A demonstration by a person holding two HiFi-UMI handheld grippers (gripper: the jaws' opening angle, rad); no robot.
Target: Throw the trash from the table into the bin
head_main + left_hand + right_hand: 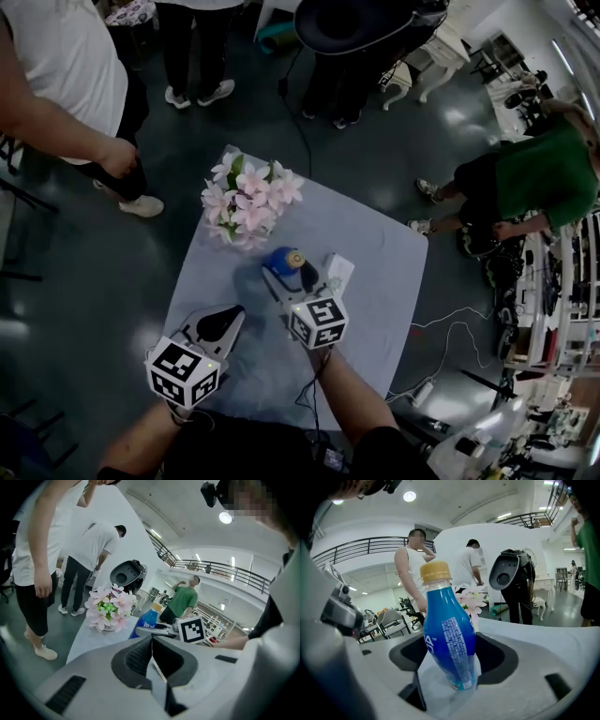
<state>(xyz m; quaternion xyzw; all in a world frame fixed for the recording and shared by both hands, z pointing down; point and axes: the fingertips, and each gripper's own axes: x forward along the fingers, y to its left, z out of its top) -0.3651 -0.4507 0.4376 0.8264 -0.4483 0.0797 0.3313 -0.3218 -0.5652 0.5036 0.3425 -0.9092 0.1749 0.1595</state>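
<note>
While shut tight and empty at the left claw (151, 643), clamped at the right claw (454, 667) on a blue plastic yellow-capped bottle (446, 620), pink fabric flowers (248, 202) just beyond on the grey-clothed table (375, 253)

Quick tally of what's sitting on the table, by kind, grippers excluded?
blue bottle: 1
pink flower bunch: 1
small white item: 1 (too small to tell what it is)
Total: 3
</note>
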